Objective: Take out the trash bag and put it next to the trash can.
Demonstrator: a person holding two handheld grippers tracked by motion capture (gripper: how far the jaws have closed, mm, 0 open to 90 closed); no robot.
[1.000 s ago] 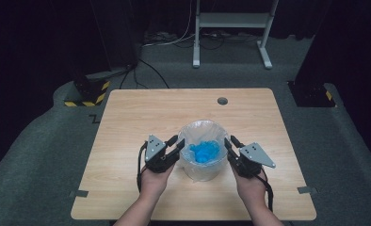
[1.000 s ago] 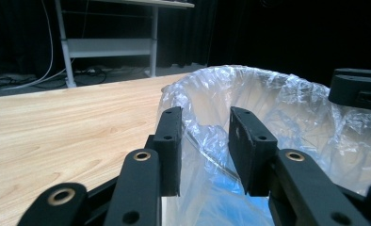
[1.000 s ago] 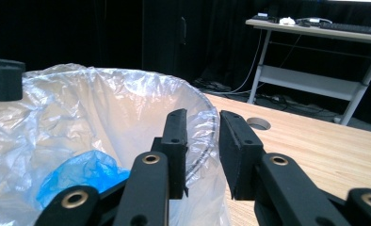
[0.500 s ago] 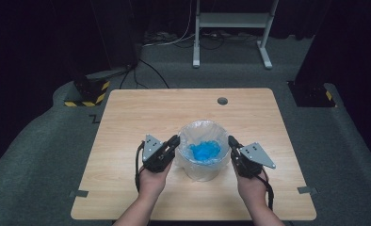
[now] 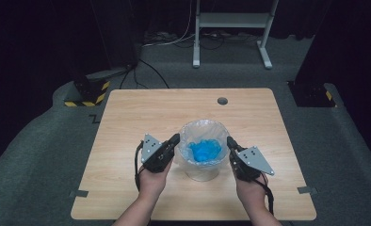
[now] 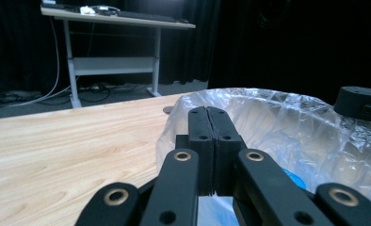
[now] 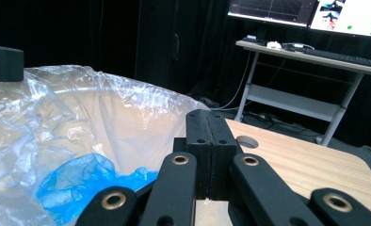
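The bin point(image 5: 204, 155) with the clear bag point(image 5: 205, 132) sits between the two grippers. The left gripper point(image 5: 174, 139) and right gripper point(image 5: 229, 141) have jaws pressed together, maybe pinching bag film. Both are equally near. Blue stuff point(image 5: 204, 150) lies inside.

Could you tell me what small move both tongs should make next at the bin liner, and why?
Probably lift both tongs straight up a little. The left tongs and right tongs sit at opposite sides of the clear liner's rim, jaws closed, apparently pinching it. The blue crumpled material lies inside, so an even lift should raise the liner without spilling.
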